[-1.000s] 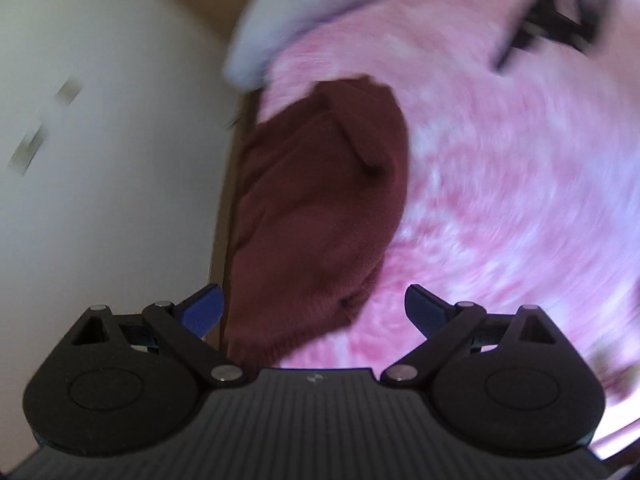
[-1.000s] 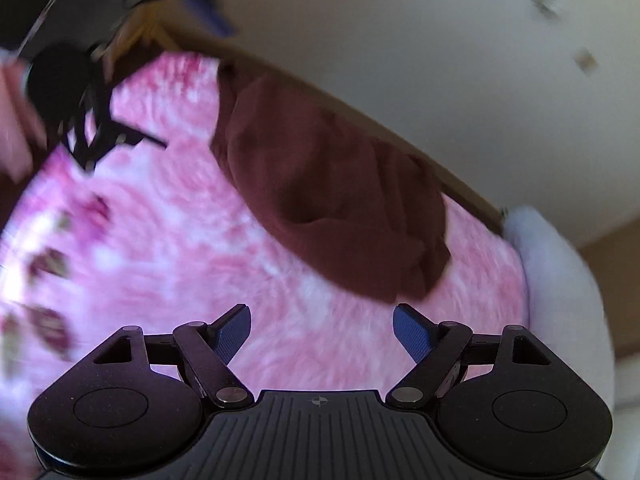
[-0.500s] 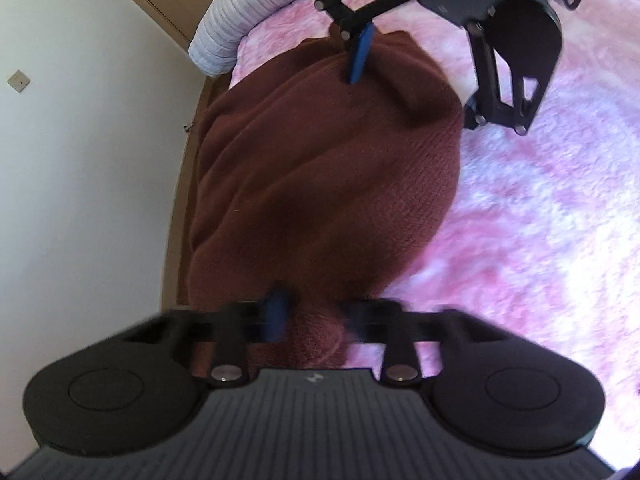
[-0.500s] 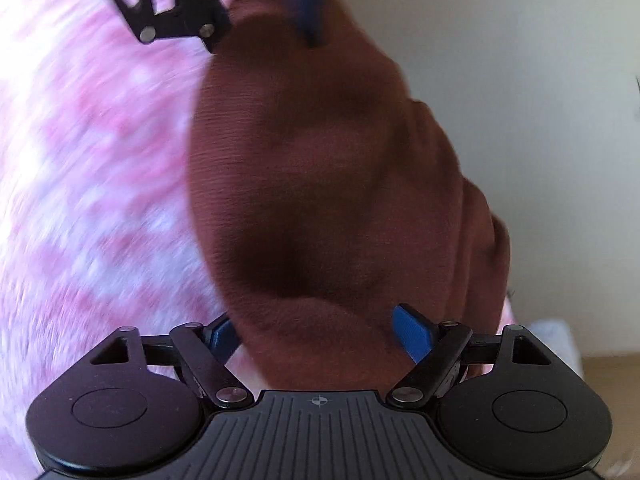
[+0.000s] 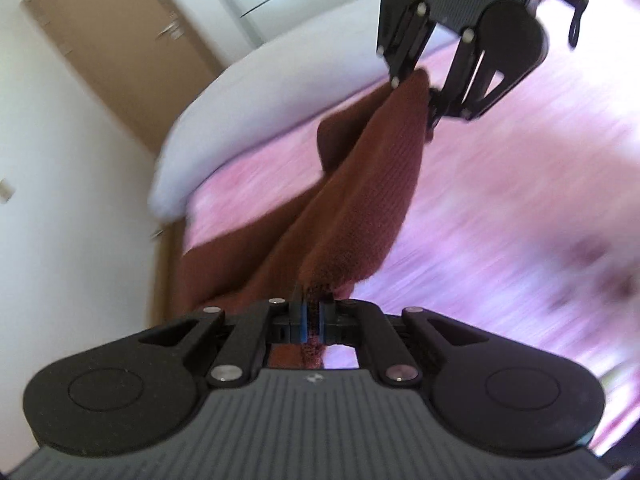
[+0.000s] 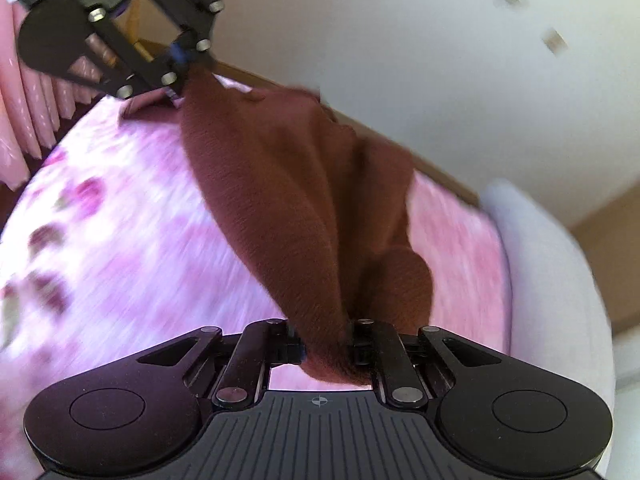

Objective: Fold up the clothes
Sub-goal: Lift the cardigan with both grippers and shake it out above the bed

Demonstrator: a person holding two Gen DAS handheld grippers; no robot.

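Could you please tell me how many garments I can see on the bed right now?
1: a maroon sweater, stretched above the pink blanket, shut in the left gripper and the right gripper. Others may lie out of view.

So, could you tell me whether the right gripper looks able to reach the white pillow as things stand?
Probably not: the right gripper is shut on the maroon sweater, which the left gripper also holds; the white pillow lies unblocked beside it.
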